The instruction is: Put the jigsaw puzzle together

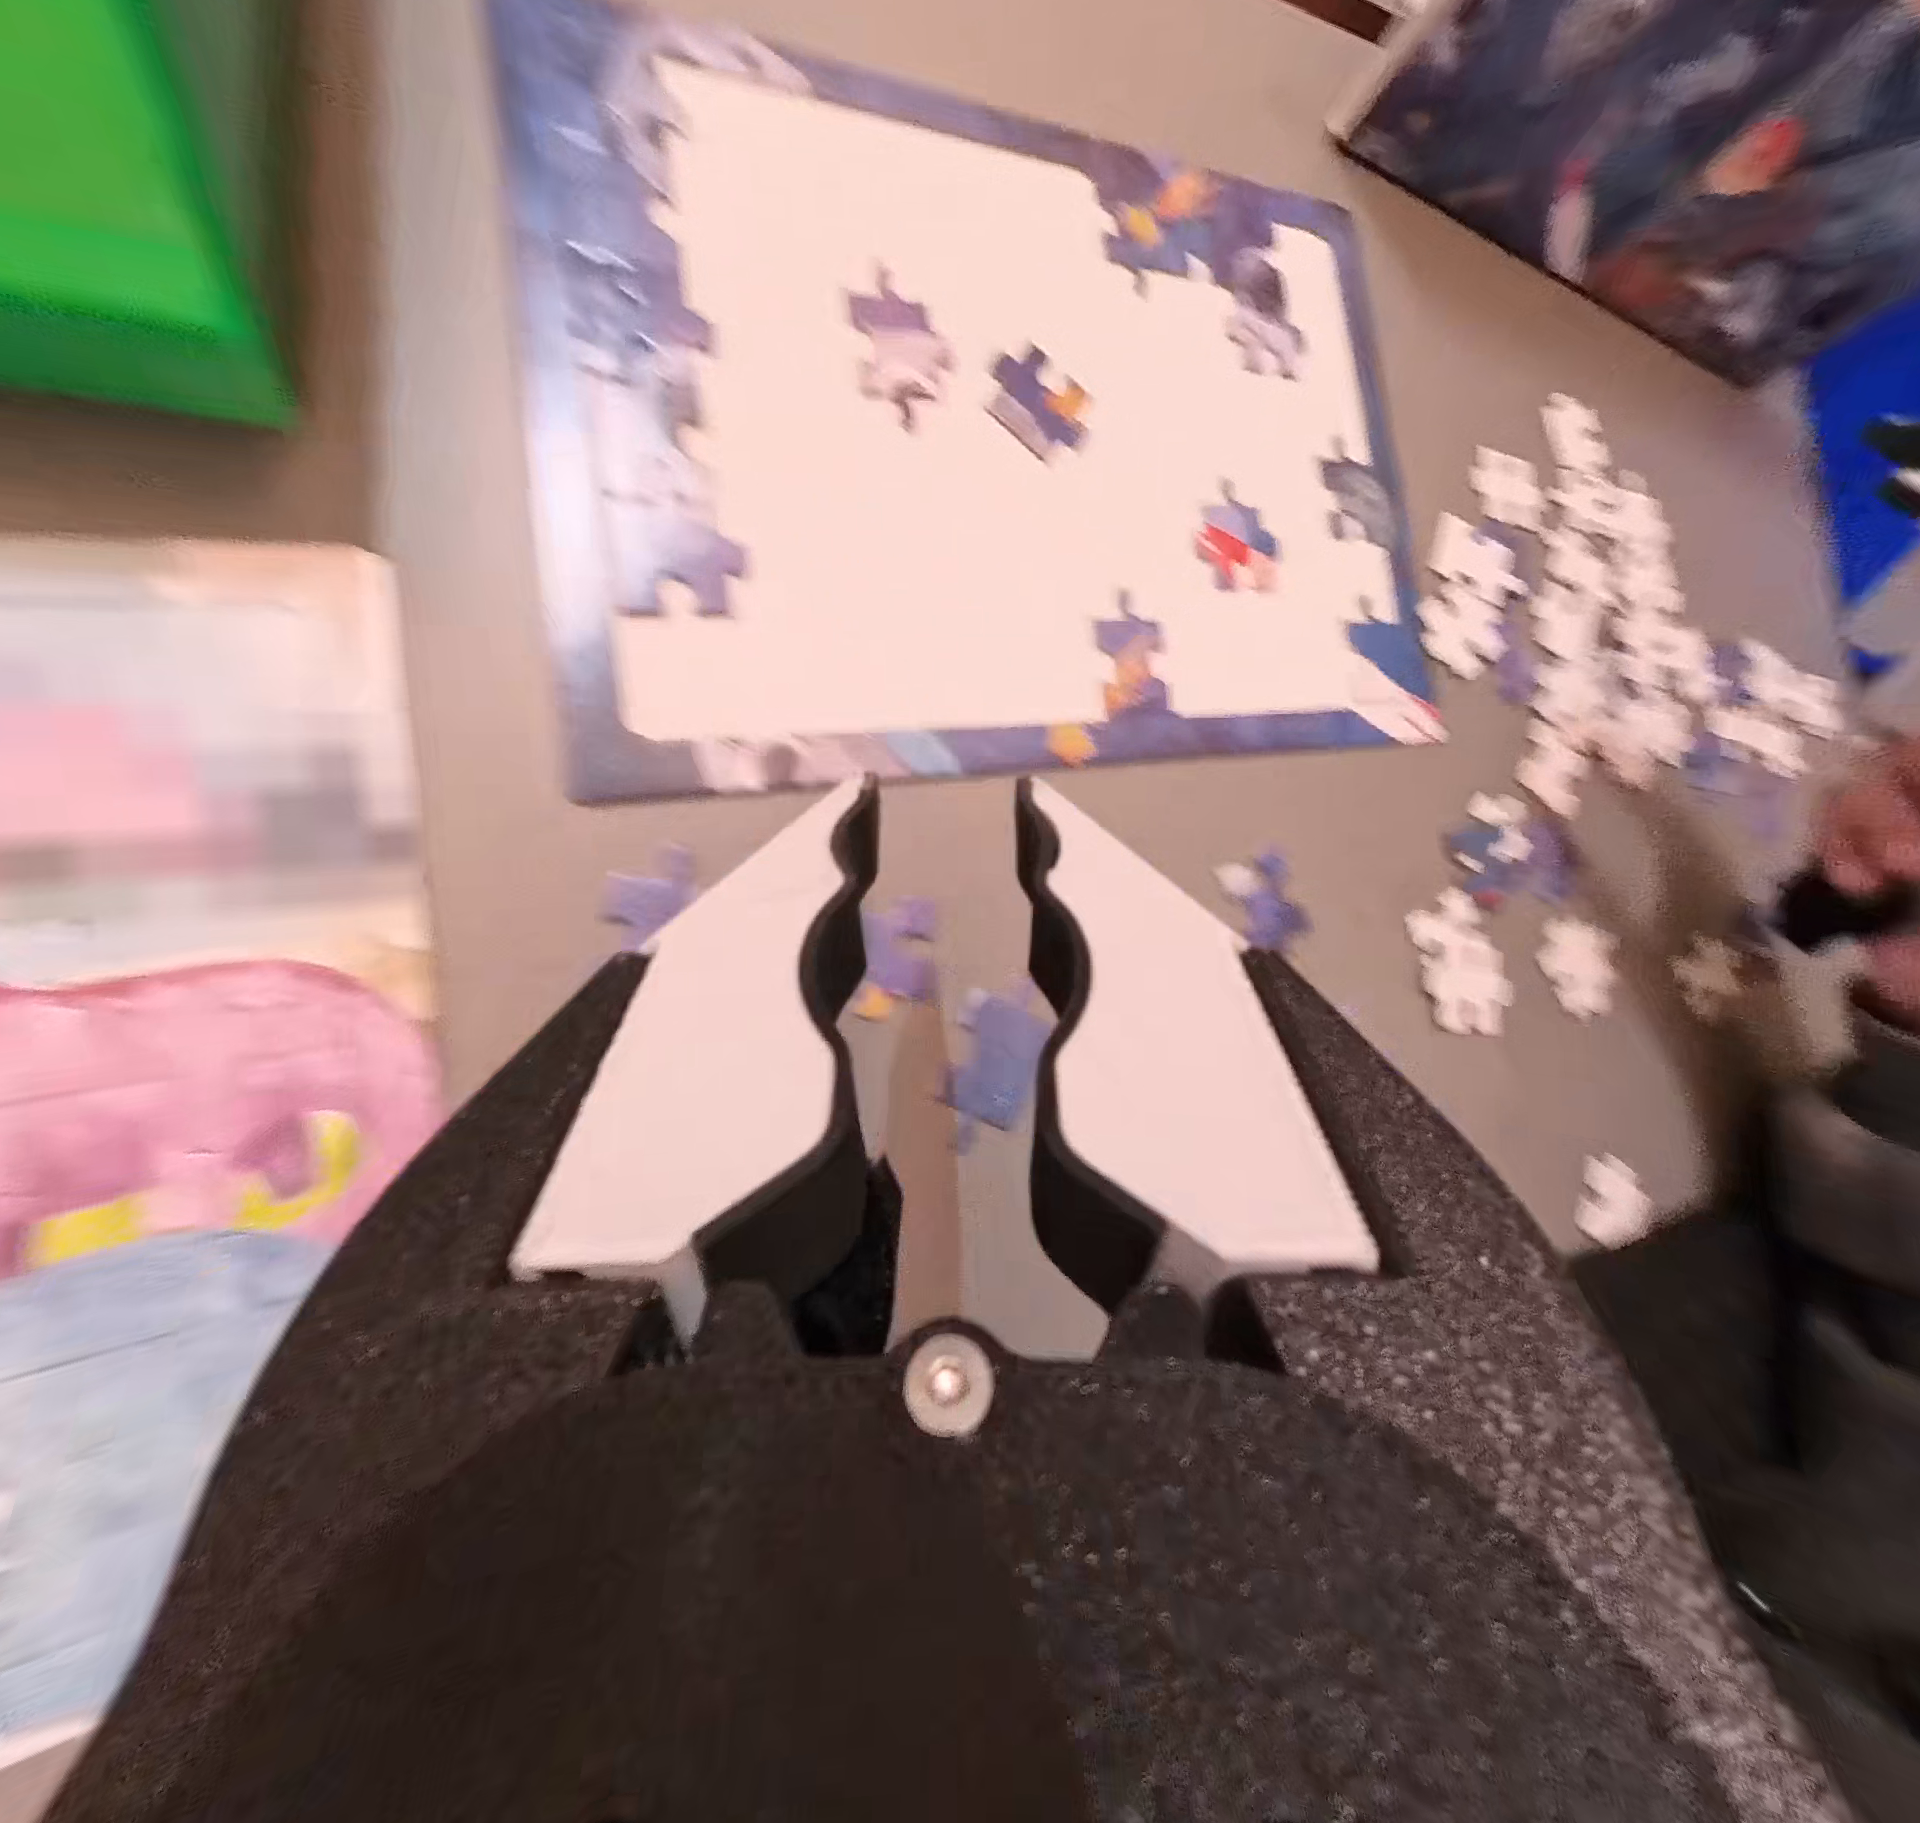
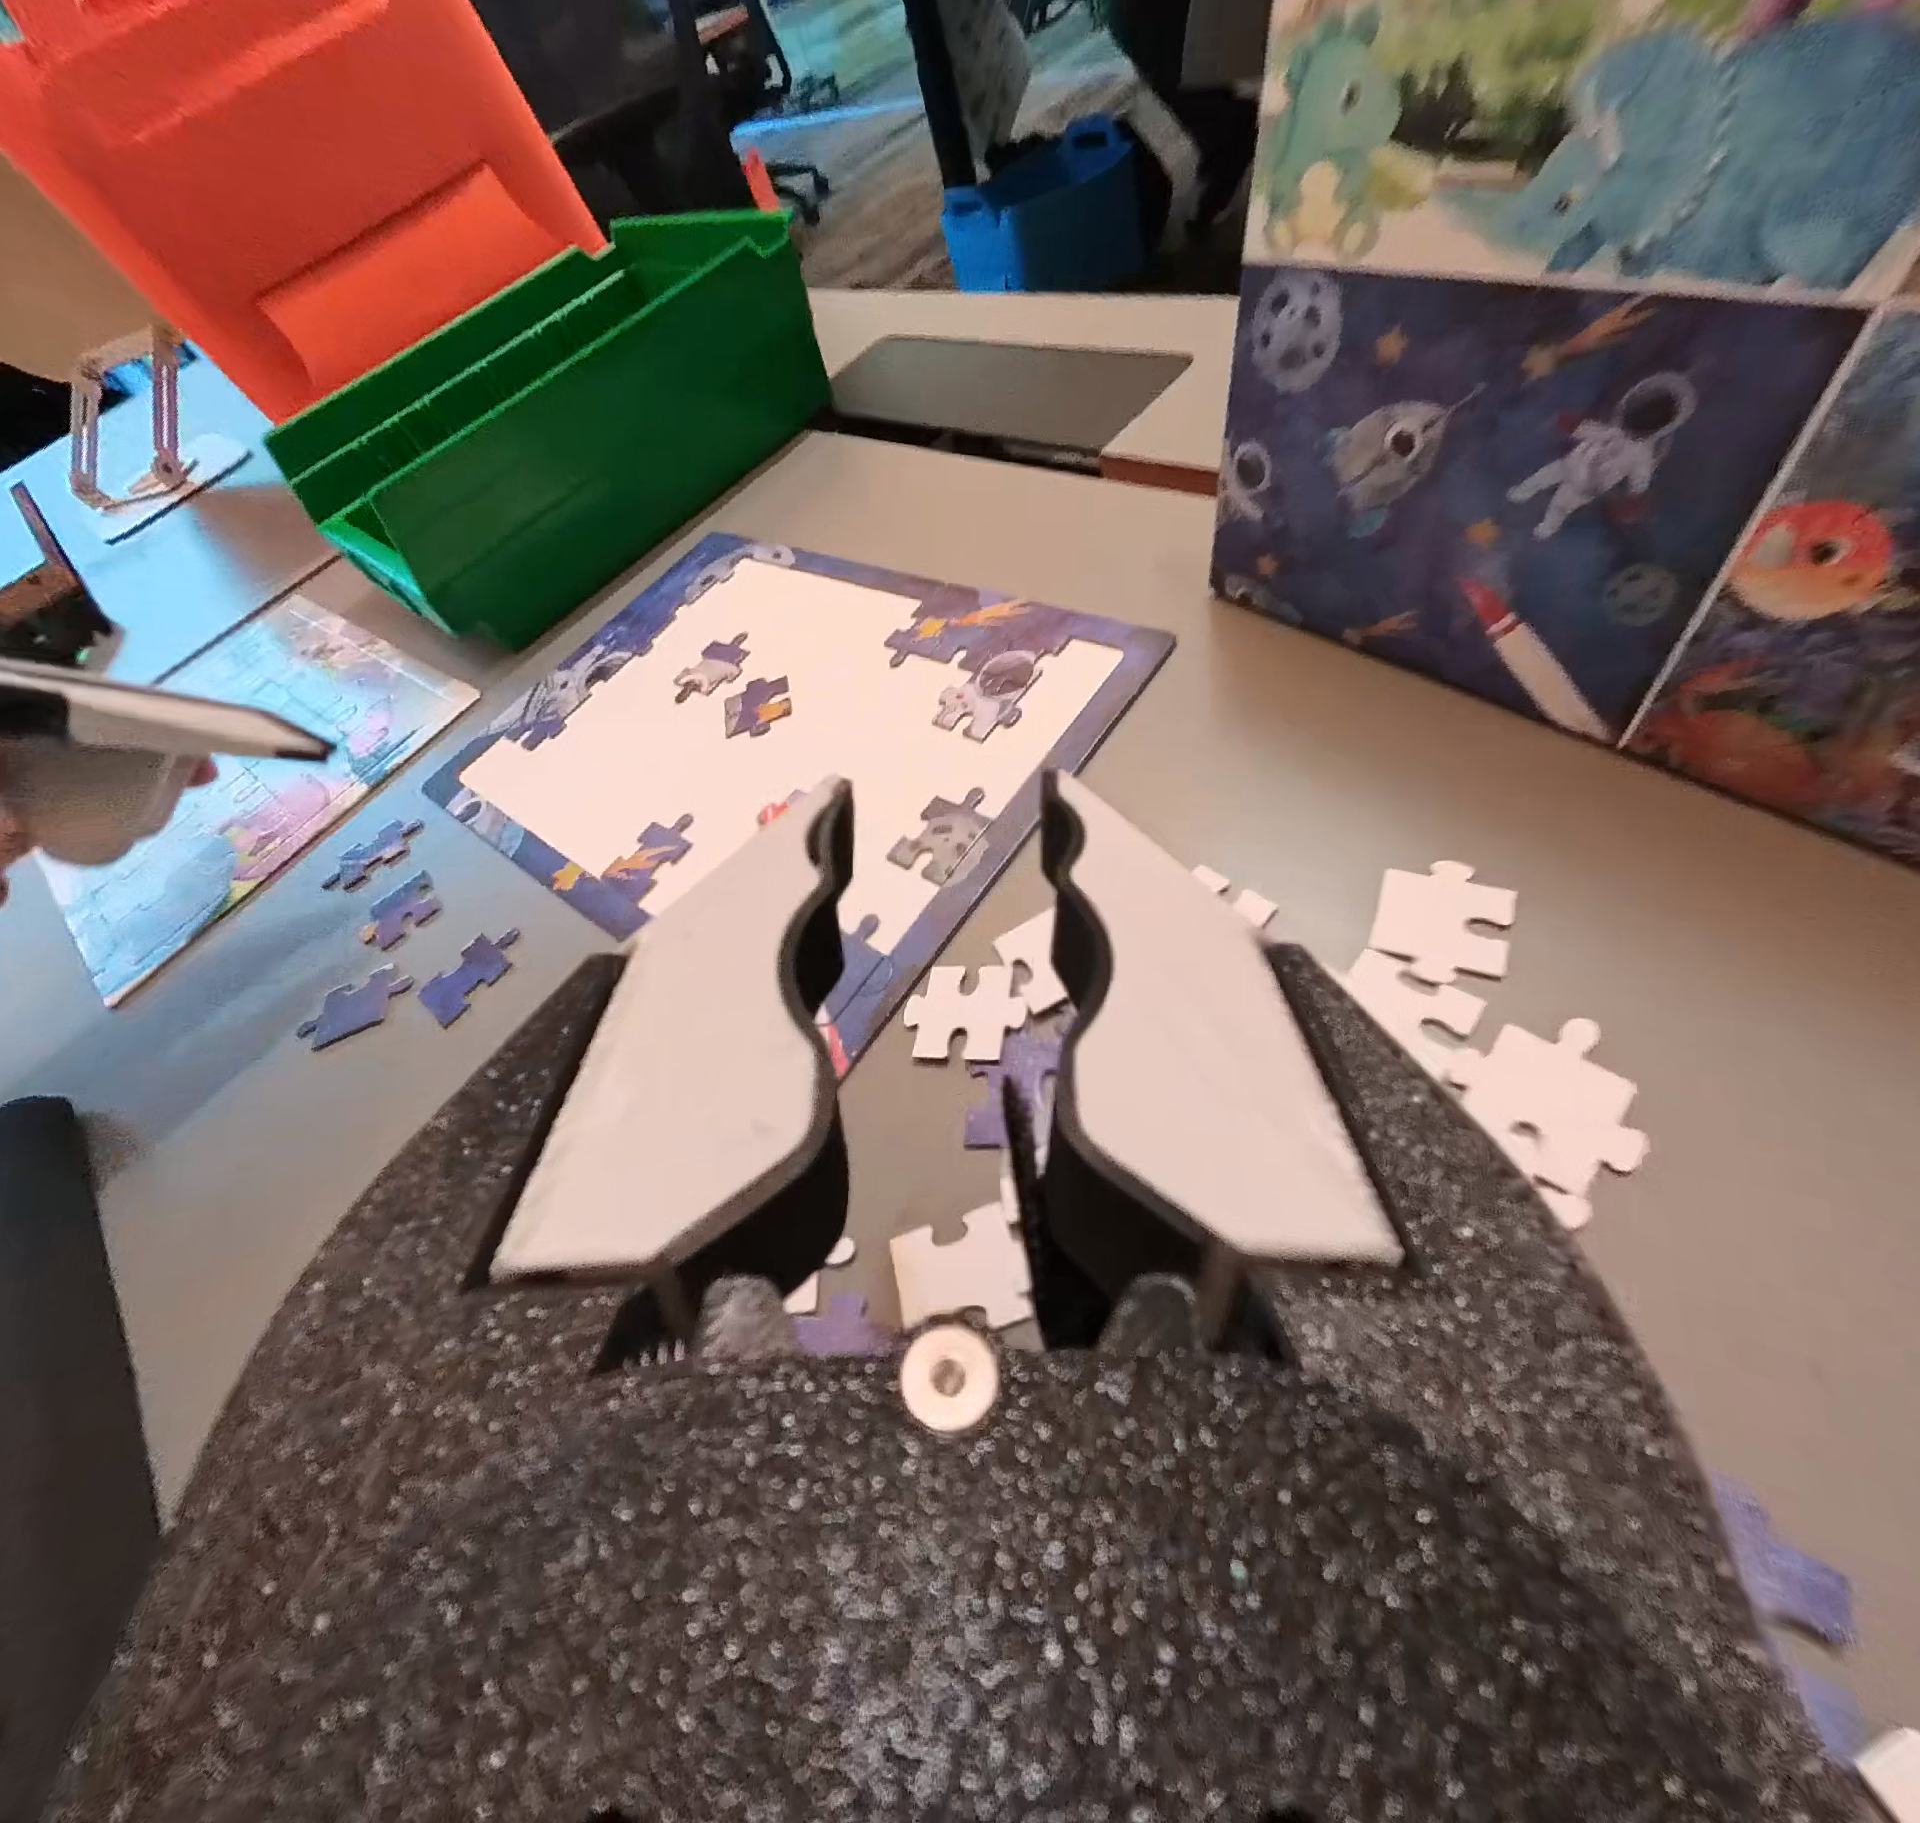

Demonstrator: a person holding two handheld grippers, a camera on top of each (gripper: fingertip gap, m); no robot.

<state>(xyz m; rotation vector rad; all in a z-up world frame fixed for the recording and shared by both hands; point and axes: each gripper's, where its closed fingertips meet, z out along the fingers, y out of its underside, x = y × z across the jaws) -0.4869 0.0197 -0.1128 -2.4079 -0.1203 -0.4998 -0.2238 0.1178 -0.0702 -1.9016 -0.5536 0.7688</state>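
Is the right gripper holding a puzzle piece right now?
No: in the right wrist view the right gripper has its jaws apart with nothing between them, and the white loose pieces lie on the table below.

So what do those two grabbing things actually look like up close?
Both look alike: a speckled black, grainy body with a silver screw at its centre. The left tool has two flat white fingers lined with wavy black pads. The right tool has greyer-looking fingers of the same shape.
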